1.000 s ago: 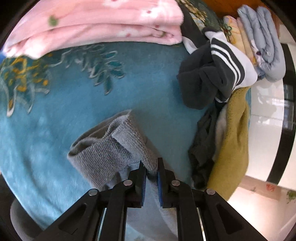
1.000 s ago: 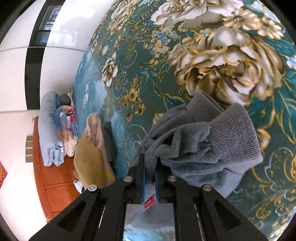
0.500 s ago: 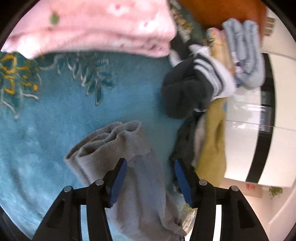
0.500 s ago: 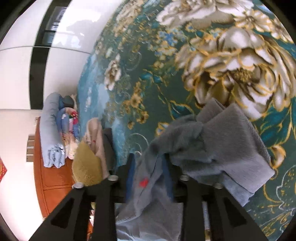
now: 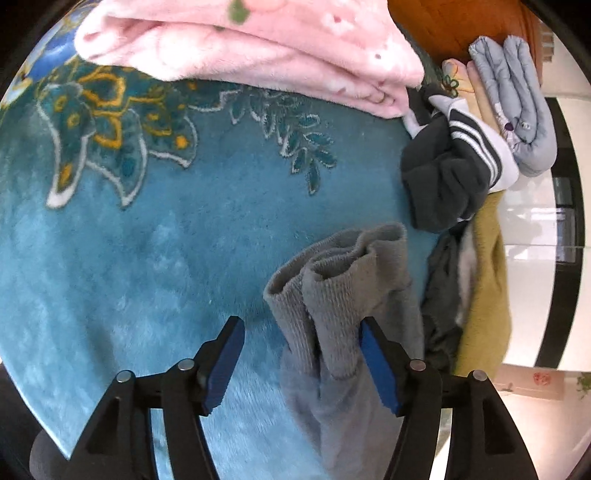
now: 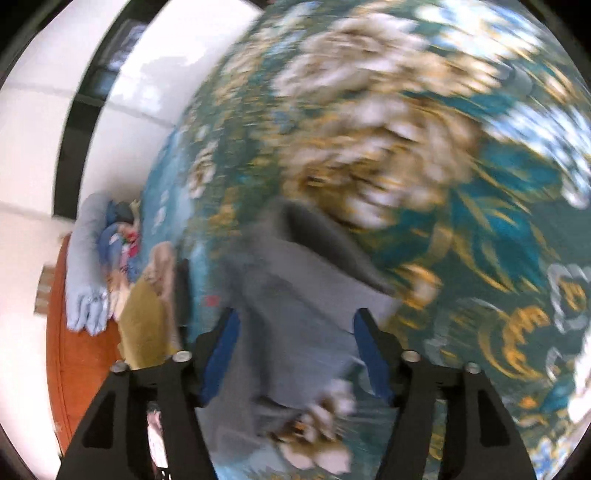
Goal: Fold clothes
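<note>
Bright daylight, fisheye-bent edges; right wrist view heavily motion-blurred.

Teal floral rug (image 5: 155,236), orange wooden cabinet (image 5: 454,29)

Left tongs (image 5: 301,363) opening over teal floral carpet (image 5: 147,240), blue pads clear of cloth. Grey ribbed-cuff garment (image 5: 343,295) lying between them, nearer the right pad. Folded pink blanket (image 5: 251,48) beyond. Dark striped garment (image 5: 450,166), mustard cloth (image 5: 487,288) and pale blue bundle (image 5: 517,103) heaped at right.
</note>
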Available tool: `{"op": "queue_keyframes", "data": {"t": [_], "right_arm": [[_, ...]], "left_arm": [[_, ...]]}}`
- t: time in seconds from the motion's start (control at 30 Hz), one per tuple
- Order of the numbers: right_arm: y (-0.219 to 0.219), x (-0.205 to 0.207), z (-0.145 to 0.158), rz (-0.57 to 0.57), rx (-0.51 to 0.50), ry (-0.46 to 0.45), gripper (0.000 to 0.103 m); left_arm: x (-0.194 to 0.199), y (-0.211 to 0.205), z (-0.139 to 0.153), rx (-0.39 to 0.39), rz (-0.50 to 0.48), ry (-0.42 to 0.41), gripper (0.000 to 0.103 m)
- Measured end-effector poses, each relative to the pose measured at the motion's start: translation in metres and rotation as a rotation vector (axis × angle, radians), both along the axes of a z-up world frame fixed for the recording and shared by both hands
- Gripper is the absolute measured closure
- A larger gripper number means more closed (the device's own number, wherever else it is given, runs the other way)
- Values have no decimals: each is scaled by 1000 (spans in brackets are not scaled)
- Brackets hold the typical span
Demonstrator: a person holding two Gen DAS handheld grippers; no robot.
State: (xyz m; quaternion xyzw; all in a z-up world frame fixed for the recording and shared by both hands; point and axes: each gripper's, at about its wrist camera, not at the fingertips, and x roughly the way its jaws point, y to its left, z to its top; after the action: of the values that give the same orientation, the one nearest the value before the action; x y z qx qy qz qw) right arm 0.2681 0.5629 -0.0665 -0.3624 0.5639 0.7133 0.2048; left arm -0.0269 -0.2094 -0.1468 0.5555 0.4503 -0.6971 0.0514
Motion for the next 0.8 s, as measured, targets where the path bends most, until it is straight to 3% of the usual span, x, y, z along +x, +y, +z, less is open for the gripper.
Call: {"op": "queue_keyframes", "data": {"t": [0.1,0.2,0.23,0.37,0.47,0.5,0.53,0.57,0.63,0.67,0.8], "right_arm": [[-2,23,-29,-65,-103,10,35],[-4,21,-42,-80,-132,56,31],[-5,15,-45,-73,-135,70,26],[-8,-11,-54,-50,-117,108,25],[-6,-22,-54,-96,-74,110,27],[-4,-24,-55,-122,-76,106,30],[-3,-27,-56,-148,-79,98,41],[0,-30,-55,-167,-80,88,61],[6,-38,-44,-170,-70,78,79],[10,-43,-34,-163,-59,81,83],[24,-49,37,-77,42,186,85]], "left_arm": [[-3,0,-1,-19,16,6,37],[-11,1,-1,-30,31,13,39],[-12,1,-1,-31,37,11,44],[-16,1,-3,-8,71,17,63],[-17,3,-1,-14,91,12,79],[-17,3,1,-19,96,13,83],[-16,3,5,-23,95,20,84],[-18,5,12,-34,86,36,86],[-23,11,33,-58,59,87,86],[-25,12,43,-59,50,111,87],[-18,9,101,89,43,257,87]]}}
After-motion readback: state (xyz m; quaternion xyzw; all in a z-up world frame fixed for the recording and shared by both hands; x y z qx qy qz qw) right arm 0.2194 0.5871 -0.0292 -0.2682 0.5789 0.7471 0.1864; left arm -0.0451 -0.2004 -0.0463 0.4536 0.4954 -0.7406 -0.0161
